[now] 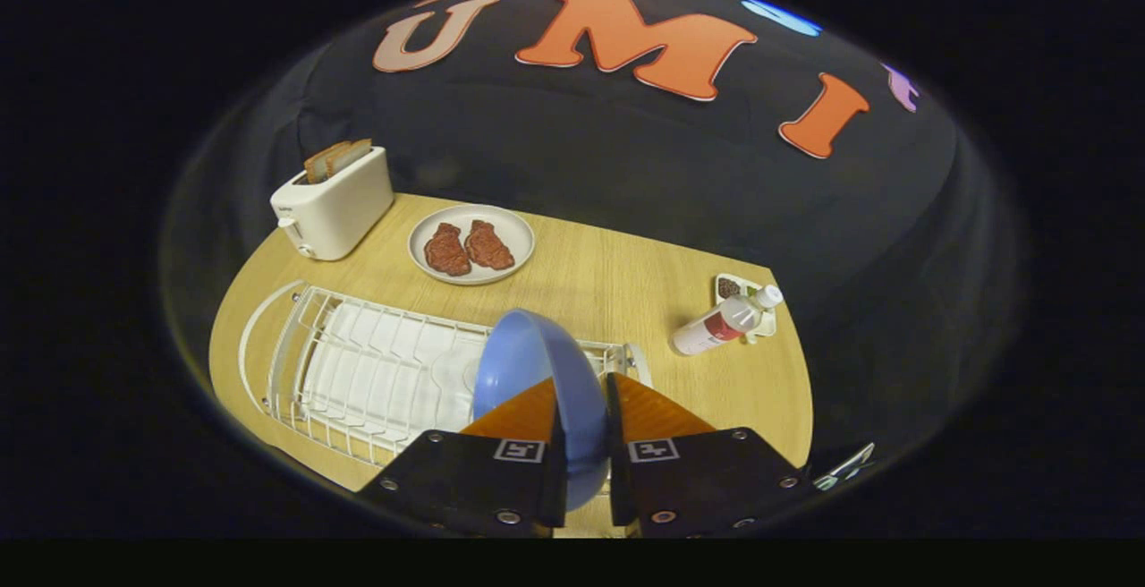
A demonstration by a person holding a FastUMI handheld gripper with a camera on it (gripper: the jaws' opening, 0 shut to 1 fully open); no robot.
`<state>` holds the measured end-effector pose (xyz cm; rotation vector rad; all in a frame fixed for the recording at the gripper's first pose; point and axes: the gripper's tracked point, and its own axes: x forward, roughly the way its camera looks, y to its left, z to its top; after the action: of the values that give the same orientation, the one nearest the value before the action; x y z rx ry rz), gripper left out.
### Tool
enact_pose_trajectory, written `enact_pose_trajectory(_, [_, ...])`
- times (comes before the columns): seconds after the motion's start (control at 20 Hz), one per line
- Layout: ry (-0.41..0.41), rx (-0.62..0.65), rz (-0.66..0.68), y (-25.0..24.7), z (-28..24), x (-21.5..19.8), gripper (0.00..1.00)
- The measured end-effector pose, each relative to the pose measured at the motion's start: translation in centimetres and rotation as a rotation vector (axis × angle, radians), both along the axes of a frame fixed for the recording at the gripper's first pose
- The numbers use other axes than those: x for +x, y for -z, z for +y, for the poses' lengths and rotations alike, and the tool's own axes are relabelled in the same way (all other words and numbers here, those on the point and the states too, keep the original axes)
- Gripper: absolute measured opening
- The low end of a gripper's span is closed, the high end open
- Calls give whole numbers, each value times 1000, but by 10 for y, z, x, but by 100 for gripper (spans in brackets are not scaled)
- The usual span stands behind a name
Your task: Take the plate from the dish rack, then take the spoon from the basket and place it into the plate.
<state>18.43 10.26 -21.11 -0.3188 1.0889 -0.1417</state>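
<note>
**Plate clamped edge-on, above rack**

Gripper (pixel 586 430): closed to a narrow gap, both fingers (pixel 528 417) pressing on opposite faces of the plate (pixel 528 359). Nothing else touched by it.

Plate: blue, held between the fingers, rim running from deep in the gap up and ahead past the fingertips. Standing on edge, not flat. Hollow face turned toward the left finger's side, back face toward the right. Long axis lying along the fingers, pointing forward and up. Lower edge hidden between the finger bodies, so contact with the rack below cannot be told.

Rack (pixel 358 372): white wire, on the table (pixel 608 283), under and to the left of the plate, stretching away toward the toaster side. White tray beneath the wires.

Beyond the rack: white toaster (pixel 335 202) with two slices standing in its slots, at the far left of the table. Beside it, a white dish (pixel 514 227) lying flat, carrying two brown meat pieces (pixel 467 249).

Right of the fingers, well apart from the plate: white bottle (pixel 726 322) with red label, tilted, cap resting toward a small white tray (pixel 742 287) at the table's far edge.
</note>
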Motion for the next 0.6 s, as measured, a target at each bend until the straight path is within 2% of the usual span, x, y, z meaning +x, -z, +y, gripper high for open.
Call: enact_pose_trajectory(0.6, [-34, 126, -147, -83, -21, -66, 20])
